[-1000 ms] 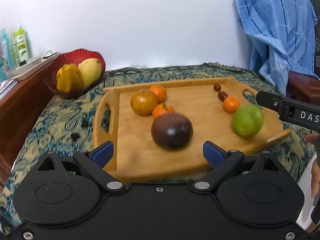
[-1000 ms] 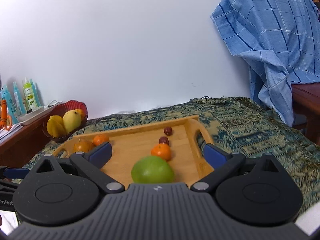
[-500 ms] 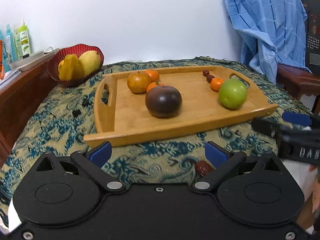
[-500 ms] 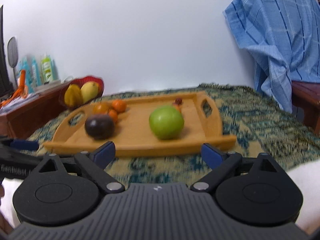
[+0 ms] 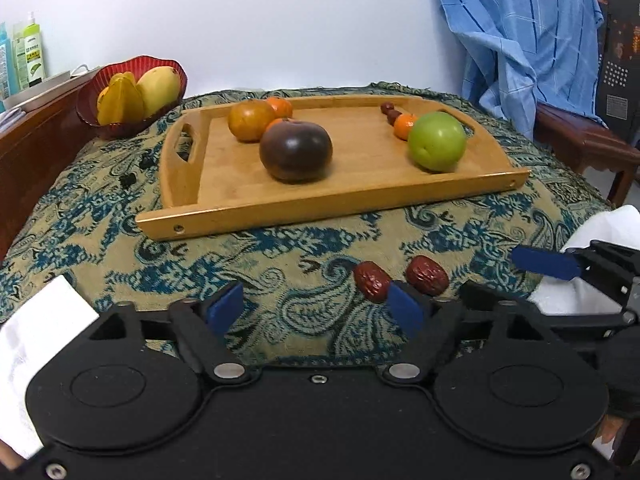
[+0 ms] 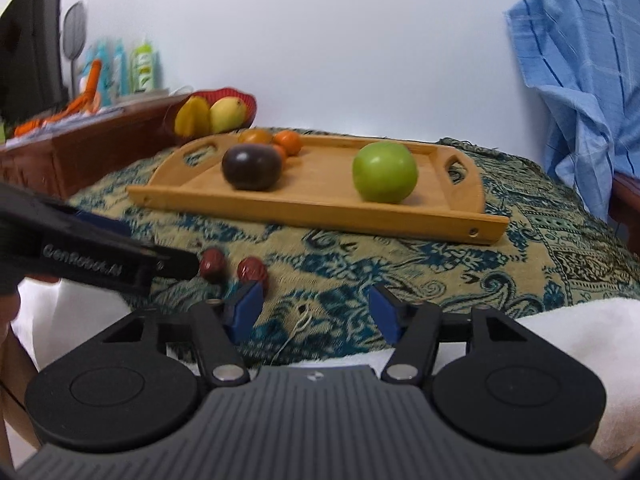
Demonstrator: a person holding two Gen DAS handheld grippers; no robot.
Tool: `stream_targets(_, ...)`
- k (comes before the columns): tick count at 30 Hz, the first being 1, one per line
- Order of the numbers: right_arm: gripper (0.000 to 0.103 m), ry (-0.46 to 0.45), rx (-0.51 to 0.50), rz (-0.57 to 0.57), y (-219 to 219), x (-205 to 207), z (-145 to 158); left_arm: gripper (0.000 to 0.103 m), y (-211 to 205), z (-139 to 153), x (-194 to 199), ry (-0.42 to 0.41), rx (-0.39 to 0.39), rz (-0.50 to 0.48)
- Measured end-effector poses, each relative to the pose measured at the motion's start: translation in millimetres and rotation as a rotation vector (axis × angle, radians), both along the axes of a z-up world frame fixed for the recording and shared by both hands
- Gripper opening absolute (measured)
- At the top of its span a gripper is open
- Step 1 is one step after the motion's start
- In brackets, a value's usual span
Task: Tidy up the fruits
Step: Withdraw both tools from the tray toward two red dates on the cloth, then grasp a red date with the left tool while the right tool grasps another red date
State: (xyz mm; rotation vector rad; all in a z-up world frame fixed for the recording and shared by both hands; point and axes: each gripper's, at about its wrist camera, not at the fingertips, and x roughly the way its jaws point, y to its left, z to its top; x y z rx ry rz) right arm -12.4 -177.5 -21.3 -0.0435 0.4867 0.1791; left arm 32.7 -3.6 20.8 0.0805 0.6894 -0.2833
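A wooden tray [image 5: 360,196] on the patterned cloth holds a dark purple fruit [image 5: 296,150], a green apple [image 5: 437,141], a brown-orange fruit [image 5: 251,120], small oranges [image 5: 403,126] and dark dates at the back. The tray also shows in the right wrist view [image 6: 320,212] with the apple [image 6: 384,178]. Two red dates [image 5: 372,276] [image 5: 427,274] lie on the cloth in front of the tray. My left gripper [image 5: 316,310] is open and empty, its right pad next to the dates. My right gripper [image 6: 316,312] is open and empty, with the dates [image 6: 252,270] at its left pad.
A red bowl [image 5: 132,92] with a mango and starfruit stands at the back left. Bottles sit on a wooden shelf [image 5: 24,60] to the left. A blue cloth [image 5: 520,40] hangs over a chair on the right. White cloth [image 5: 592,232] lies at the near edge.
Both grippers have pulled back from over the tray to the near edge of the cloth. The two red dates in front of the tray have come into view.
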Motion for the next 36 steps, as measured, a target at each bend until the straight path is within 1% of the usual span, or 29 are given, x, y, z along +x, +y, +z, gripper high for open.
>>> stream_targets(1,0.062,0.002,-0.009,0.006,2,0,-1,0.061,-1,0,1,0.006,-0.008,-0.007)
stream_targets(2,0.061,0.003,-0.015,0.014,3,-1,-1,0.054,-2,-1,2,0.013,-0.017,-0.017)
stream_targets(4,0.059,-0.001,-0.018,0.026,5,-1,-2,0.047,-4,0,3,0.019,-0.034,-0.036)
stream_targets(6,0.056,-0.005,-0.019,0.036,6,-2,-1,0.044,-7,0,5,0.02,-0.039,-0.058)
stream_targets(8,0.056,-0.005,-0.021,0.039,7,-1,-1,0.036,-10,0,7,0.021,-0.044,-0.079)
stream_targets(10,0.055,-0.004,-0.021,0.043,8,0,-2,0.034,-13,1,9,0.025,-0.051,-0.099)
stream_targets(12,0.055,-0.005,-0.017,0.049,9,0,-2,0.027,-17,0,13,0.034,-0.053,-0.109)
stream_targets(13,0.055,-0.004,-0.016,0.052,9,0,-2,0.022,-18,-2,15,0.046,-0.049,-0.108)
stream_targets(16,0.054,0.003,-0.017,0.058,11,1,-3,0.02,-19,-4,20,0.073,-0.061,-0.098)
stream_targets(18,0.052,0.006,-0.019,0.063,12,1,-4,0.02,-18,-4,18,0.061,-0.061,-0.097)
stream_targets(21,0.049,0.005,-0.016,0.068,14,2,-4,0.02,-18,-4,17,0.045,-0.026,-0.099)
stream_targets(23,0.047,0.002,-0.009,0.07,15,2,-4,0.02,-17,-4,16,0.042,-0.018,-0.098)
stream_targets(28,0.041,-0.002,0.007,0.082,17,4,-3,0.02,-13,-1,15,0.009,0.023,-0.065)
stream_targets(36,0.039,-0.002,0.033,0.11,26,9,-3,0.02,0,-4,20,0.015,0.029,-0.019)
